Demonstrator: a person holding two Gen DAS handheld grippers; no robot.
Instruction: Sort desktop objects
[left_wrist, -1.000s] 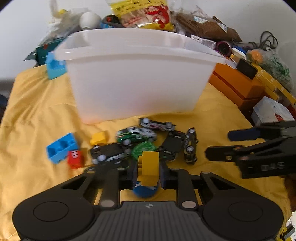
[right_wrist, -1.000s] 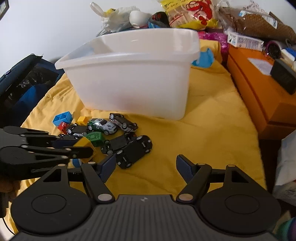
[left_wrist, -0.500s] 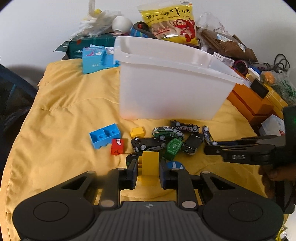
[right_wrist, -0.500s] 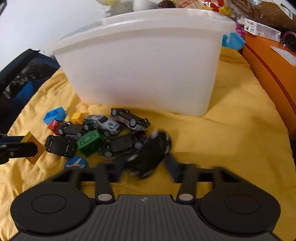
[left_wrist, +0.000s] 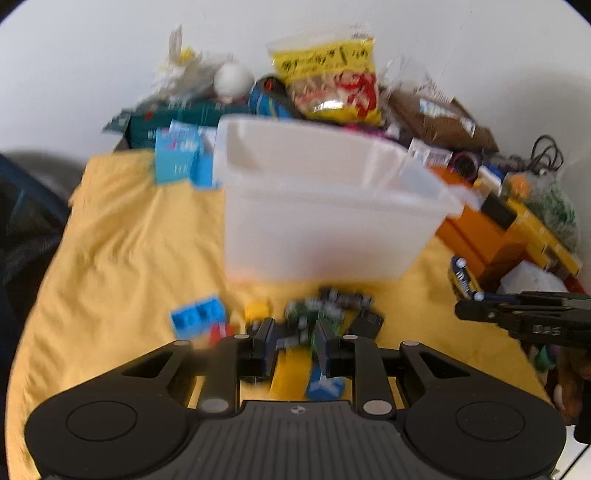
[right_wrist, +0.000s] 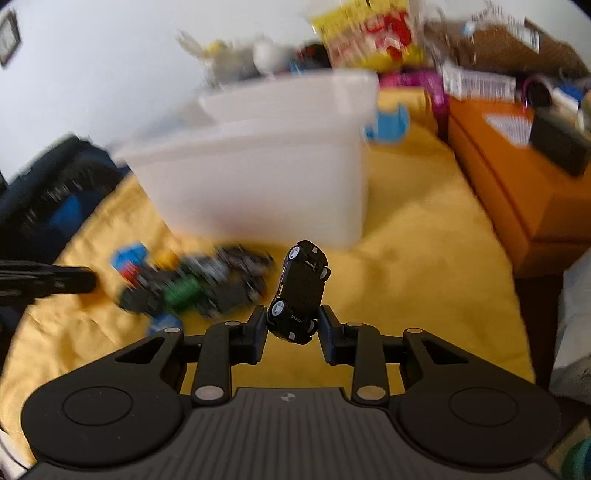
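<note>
Even, soft daylight; no glare. Both fisheye views motion-blurred, background clutter smeared, edges bowed, corners black. Toy car (right_wrist: 301, 291) stays sharp against blurred cloth (right_wrist: 413, 266).

Yellow snack bag (left_wrist: 328, 79) with red print standing against white wall (left_wrist: 92, 55); brown packet (left_wrist: 436, 110) beside it; orange box (right_wrist: 517, 177) at right.

Bin (left_wrist: 325, 229) sits mid table (left_wrist: 122, 258) on the cloth; toy cars (left_wrist: 325, 310) piled just in front of bin; bricks (left_wrist: 197, 315) left of the cars; boxes (left_wrist: 484, 236) right of bin; snack bag (left_wrist: 328, 85) + other clutter behind bin by wall; small carton (left_wrist: 173, 155) behind-left of bin. R wrist view: car (right_wrist: 301, 291) between the fingers (right_wrist: 258, 328), clear of the cloth, pile (right_wrist: 199, 284) to its left, bin behind it.
</note>
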